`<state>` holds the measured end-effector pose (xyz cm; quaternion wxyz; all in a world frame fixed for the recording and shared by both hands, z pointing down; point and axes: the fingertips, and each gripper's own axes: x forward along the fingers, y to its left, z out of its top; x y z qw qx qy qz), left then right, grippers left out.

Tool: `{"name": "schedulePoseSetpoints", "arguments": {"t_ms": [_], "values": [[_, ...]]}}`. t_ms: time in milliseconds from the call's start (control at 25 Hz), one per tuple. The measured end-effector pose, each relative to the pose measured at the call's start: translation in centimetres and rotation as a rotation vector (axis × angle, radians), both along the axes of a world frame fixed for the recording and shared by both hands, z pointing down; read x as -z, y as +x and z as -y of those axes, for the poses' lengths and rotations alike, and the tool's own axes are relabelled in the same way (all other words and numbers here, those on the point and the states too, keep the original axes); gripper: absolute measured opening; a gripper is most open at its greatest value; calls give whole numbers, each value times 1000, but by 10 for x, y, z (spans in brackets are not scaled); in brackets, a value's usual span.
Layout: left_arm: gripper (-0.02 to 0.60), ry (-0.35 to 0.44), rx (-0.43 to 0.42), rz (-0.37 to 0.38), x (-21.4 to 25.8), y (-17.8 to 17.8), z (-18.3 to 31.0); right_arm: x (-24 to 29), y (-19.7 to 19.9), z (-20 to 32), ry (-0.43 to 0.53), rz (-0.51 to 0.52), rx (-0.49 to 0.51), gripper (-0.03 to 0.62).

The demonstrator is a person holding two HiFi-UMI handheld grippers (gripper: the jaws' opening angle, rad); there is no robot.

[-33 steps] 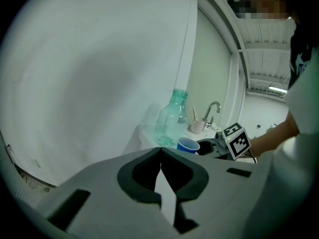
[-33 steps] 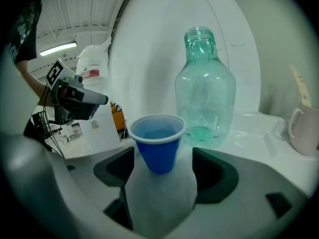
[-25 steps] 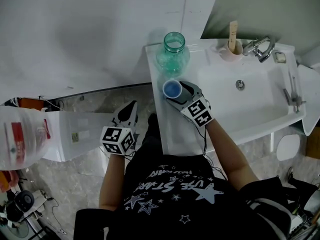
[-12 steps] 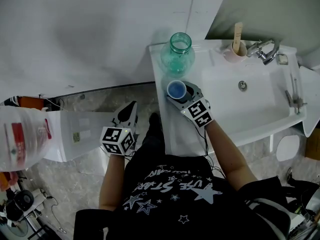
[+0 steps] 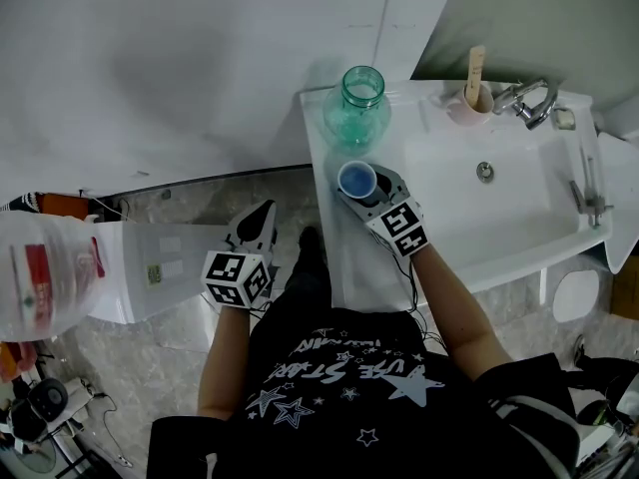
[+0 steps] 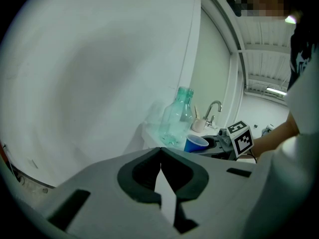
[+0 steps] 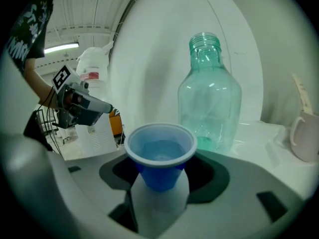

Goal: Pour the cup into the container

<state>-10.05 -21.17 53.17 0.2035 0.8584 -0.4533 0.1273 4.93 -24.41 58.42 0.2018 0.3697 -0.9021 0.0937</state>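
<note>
The cup (image 5: 356,179) is blue, the bottle (image 5: 357,113) clear green. The sink (image 5: 519,218) is white, the mug (image 5: 465,106) pink.

The left forearm (image 5: 225,357) reaches forward from the person's torso, bare below a black sleeve. Its left gripper (image 5: 264,213) hangs out ahead, pointing forward and somewhat downward, marker cube (image 5: 238,277) facing up. In the left gripper view the left gripper's (image 6: 160,151) jaw tips meet, with nothing between them.

The right forearm (image 5: 454,307) stretches forward and inward. The right gripper (image 5: 360,187) also points forward and slightly down, its own marker cube (image 5: 402,230) tilted up. In the right gripper view the right gripper's (image 7: 159,177) jaws have just been closing and stand partly apart, their dark pads against the sides of a blue cup (image 7: 159,153), which is upright between them.
</note>
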Motion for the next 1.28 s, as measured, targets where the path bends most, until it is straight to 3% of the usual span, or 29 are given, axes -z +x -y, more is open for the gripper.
{"name": "schedulePoseSetpoints", "arguments": {"t_ms": [440, 800, 1280], "values": [[12, 50, -33, -14, 22, 15, 11, 30, 36, -2, 23, -9, -78, 264], [12, 108, -85, -31, 47, 39, 22, 77, 74, 4, 10, 43, -172, 262], [12, 158, -80, -71, 87, 57, 55, 153, 107, 40, 36, 5, -158, 264]]}}
